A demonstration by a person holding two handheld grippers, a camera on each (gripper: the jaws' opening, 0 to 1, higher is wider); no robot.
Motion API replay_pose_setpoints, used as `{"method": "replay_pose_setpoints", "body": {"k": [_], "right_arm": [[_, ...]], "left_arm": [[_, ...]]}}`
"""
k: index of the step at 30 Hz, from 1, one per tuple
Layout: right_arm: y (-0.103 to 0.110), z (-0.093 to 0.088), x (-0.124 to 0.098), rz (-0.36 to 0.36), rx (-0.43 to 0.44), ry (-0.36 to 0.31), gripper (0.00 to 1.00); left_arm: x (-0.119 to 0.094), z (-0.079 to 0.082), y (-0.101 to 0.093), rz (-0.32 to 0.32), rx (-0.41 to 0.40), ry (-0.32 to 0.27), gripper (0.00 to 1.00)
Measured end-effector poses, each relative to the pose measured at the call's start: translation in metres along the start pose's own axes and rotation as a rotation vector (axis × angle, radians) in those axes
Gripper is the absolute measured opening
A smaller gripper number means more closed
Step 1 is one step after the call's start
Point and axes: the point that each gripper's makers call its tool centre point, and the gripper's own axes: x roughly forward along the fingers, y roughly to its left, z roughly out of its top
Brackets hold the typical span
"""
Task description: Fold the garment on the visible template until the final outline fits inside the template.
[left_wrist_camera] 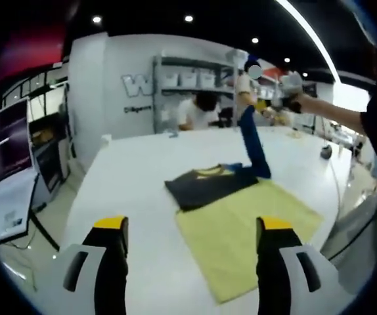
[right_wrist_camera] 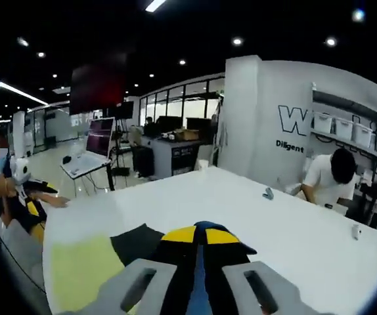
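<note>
A dark grey garment (left_wrist_camera: pixel 205 185) with a yellow collar lies on the white table (left_wrist_camera: pixel 129 190), partly over the yellow template (left_wrist_camera: pixel 247 230). Its blue sleeve (left_wrist_camera: pixel 253 141) is pulled straight up off the table by my right gripper (left_wrist_camera: pixel 244 88), which is shut on the top of it. In the right gripper view the blue cloth (right_wrist_camera: pixel 201 279) runs between the closed jaws of the right gripper (right_wrist_camera: pixel 203 235), with the template (right_wrist_camera: pixel 83 269) and the dark cloth (right_wrist_camera: pixel 136 241) below. My left gripper (left_wrist_camera: pixel 192 226) hovers open near the table's front, holding nothing; it also appears in a hand at the left (right_wrist_camera: pixel 18 174).
A person in a white shirt (left_wrist_camera: pixel 195 111) sits at the table's far edge, in front of shelves with bins (left_wrist_camera: pixel 188 79). A monitor and laptop (left_wrist_camera: pixel 4 164) stand at the left. Small items (right_wrist_camera: pixel 268 193) lie on the table near the far side.
</note>
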Motion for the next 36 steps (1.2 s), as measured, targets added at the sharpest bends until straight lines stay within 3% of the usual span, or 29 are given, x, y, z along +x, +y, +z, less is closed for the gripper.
{"method": "replay_pose_setpoints", "body": {"k": [3,4,6,10,13,15,22,24,36], "right_arm": [[0.022,-0.002,0.02,0.035,-0.09,0.043,0.0],[0.036,-0.005,0.033,0.066,-0.073,0.04,0.0],[0.042,-0.007,0.037,0.079,-0.06,0.039,0.0],[0.064,-0.022,0.068,0.096,-0.063,0.061,0.0],[0.077,-0.036,0.086,0.132,-0.056,0.091,0.0],[0.099,-0.055,0.099,0.168,-0.086,0.135,0.0],[0.132,-0.092,0.117,0.215,-0.107,0.217,0.0],[0.148,-0.109,0.132,0.247,-0.117,0.258,0.0],[0.176,-0.132,0.161,0.365,-0.188,0.369,0.0]], "left_arm": [[0.0,-0.003,-0.002,0.006,-0.015,0.004,0.74],[0.0,-0.004,-0.004,0.006,-0.019,0.006,0.74],[0.0,-0.005,-0.005,0.005,-0.021,0.006,0.74],[0.001,-0.017,0.003,0.002,-0.046,0.008,0.74],[0.003,-0.025,0.005,-0.001,-0.055,0.017,0.74],[0.002,-0.025,-0.001,-0.004,-0.06,0.018,0.74],[0.003,-0.029,-0.002,0.002,-0.079,0.02,0.73],[0.002,-0.03,-0.001,0.004,-0.081,0.024,0.72],[-0.002,-0.031,0.003,0.018,-0.103,0.026,0.72]]}}
